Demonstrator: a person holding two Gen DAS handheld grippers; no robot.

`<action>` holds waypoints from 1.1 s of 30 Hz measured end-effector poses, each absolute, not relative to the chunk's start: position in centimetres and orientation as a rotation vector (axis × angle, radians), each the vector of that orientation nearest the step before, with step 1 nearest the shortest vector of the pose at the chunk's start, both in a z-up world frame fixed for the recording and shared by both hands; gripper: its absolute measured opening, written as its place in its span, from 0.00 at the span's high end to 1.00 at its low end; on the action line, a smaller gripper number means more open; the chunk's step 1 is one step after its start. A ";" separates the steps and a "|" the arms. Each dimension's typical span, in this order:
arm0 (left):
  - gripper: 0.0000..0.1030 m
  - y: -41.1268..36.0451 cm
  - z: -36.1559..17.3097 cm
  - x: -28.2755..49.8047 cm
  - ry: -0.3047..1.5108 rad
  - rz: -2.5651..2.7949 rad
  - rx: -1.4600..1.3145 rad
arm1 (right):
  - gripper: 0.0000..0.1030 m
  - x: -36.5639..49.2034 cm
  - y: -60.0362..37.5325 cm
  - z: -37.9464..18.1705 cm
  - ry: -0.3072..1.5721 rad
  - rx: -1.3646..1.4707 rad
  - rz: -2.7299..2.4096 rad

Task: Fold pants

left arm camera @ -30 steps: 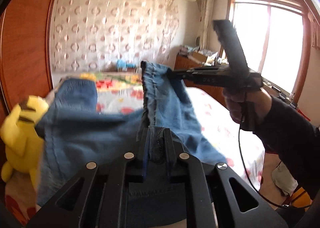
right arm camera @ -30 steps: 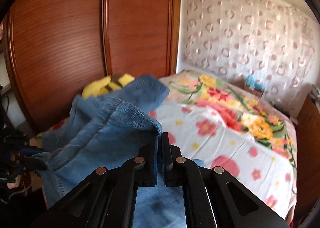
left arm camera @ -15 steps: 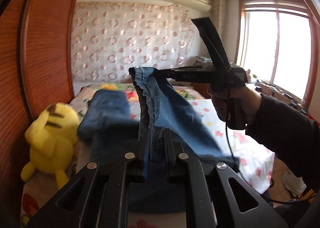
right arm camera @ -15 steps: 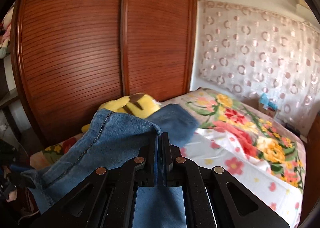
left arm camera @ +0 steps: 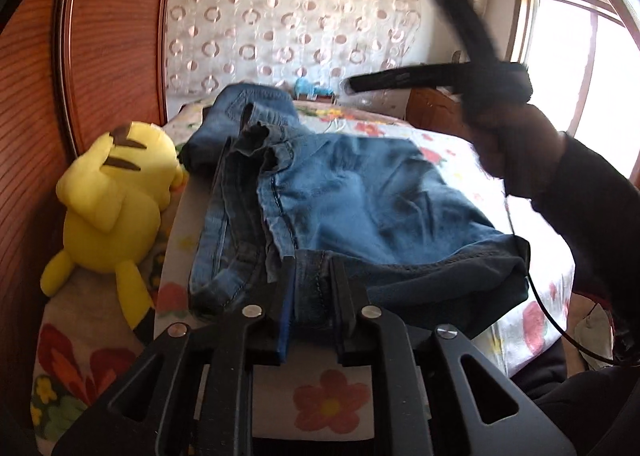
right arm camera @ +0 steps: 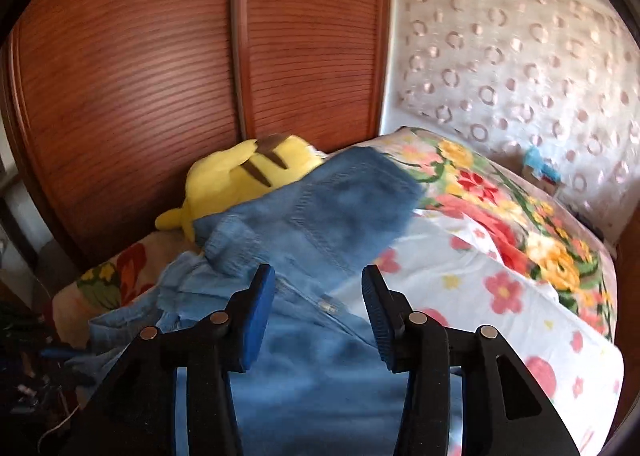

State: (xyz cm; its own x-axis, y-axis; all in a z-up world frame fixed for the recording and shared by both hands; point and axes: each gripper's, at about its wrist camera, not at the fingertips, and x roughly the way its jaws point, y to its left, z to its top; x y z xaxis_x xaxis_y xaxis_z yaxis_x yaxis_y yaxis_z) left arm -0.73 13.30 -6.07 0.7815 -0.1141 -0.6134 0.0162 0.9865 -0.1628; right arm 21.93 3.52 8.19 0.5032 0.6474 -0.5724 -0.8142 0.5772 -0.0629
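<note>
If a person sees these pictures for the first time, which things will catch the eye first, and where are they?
The blue jeans lie in a crumpled heap across the near end of the flowered bed, with a fold of denim between the fingers of the left hand-held gripper. A bright yellow plush toy lies beside them, against the red-brown wooden wardrobe doors. The right hand-held gripper stands above the jeans, its jaws opening and gripping nothing.

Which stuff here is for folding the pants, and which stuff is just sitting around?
For the job:
- blue jeans, lying on the flowery bed
- left claw, opening, denim between its fingers
- right claw, opening, nothing pinched

Just lying about:
- yellow plush toy beside the jeans
- small blue toy by the wall
</note>
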 end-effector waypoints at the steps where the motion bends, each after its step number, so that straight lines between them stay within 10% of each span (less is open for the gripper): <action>1: 0.75 13.3 -6.1 -0.6 0.674 -0.069 -0.155 | 0.54 22.4 2.2 8.3 0.534 -0.337 0.875; 11: 0.27 13.4 -6.3 0.5 0.660 -0.037 -0.161 | 0.54 22.5 -8.5 6.5 0.649 -0.286 0.725; 33: 0.25 16.7 -8.3 5.0 0.703 0.052 -0.162 | 0.38 25.0 -7.6 -0.9 0.824 -0.103 0.786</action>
